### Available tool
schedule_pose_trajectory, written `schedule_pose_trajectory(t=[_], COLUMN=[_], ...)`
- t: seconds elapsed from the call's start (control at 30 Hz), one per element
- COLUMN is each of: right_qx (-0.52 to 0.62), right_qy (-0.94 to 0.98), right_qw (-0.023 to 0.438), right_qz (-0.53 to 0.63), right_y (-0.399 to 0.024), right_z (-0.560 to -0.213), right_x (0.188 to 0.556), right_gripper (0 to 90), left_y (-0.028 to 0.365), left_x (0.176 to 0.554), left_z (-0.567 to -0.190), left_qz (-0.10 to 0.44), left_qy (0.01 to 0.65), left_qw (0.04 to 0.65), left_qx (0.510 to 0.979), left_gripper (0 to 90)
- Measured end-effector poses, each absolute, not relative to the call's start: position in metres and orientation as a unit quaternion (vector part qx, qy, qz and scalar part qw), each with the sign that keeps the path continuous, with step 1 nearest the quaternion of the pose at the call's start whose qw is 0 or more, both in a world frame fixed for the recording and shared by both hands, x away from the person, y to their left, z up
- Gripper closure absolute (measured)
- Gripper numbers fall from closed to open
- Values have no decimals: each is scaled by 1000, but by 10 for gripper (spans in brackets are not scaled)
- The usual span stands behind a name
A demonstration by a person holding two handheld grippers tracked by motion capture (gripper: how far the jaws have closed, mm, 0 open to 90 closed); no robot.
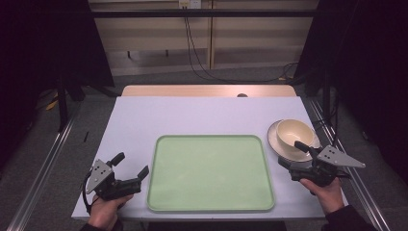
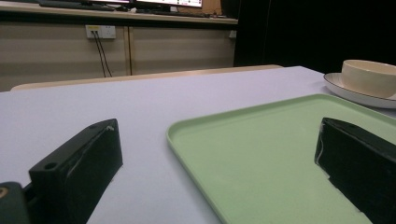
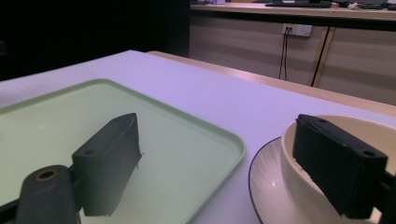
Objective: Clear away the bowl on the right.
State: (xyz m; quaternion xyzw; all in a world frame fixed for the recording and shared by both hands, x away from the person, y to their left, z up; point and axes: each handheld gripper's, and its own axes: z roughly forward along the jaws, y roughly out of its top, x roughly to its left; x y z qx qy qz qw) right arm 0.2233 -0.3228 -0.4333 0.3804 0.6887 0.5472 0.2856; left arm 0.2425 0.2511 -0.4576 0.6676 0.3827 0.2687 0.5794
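The bench (image 1: 144, 115) is showing a smooth, matt pale-lavender top with a wood-look strip along its far edge. The pale green tray (image 1: 211, 173) is looking like smooth plastic with a soft sheen. The cream bowl (image 1: 293, 132) and the dark-rimmed saucer (image 1: 274, 139) under it are appearing glazed, faintly glossy ceramic. Each gripper's jaws are looking like matt black plastic.

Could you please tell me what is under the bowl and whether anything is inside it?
The bowl sits on a plate. Its visible interior looks empty. The right gripper hides part of the plate's near rim.
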Motion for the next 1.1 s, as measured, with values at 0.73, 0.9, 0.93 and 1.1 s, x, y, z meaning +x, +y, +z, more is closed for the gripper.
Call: schedule_pose_trajectory(t=[0.73, 0.9, 0.93, 1.1], right_qx=[388, 394, 397, 408], right_qy=[711, 708, 707, 710], right_qw=[236, 234, 234, 223], right_qz=[537, 537, 537, 529], right_y=[-333, -340, -340, -342], right_z=[-431, -429, -429, -428], right_x=[234, 236, 237, 244], right_gripper=[101, 90, 76, 41], left_y=[252, 251, 251, 251], left_x=[243, 243, 243, 243], left_z=[-458, -458, -458, -458], left_qz=[269, 271, 270, 272], left_qy=[382, 385, 385, 386], left_qw=[578, 576, 577, 576], left_qx=[669, 668, 668, 668], left_gripper=[8, 8, 8, 8])
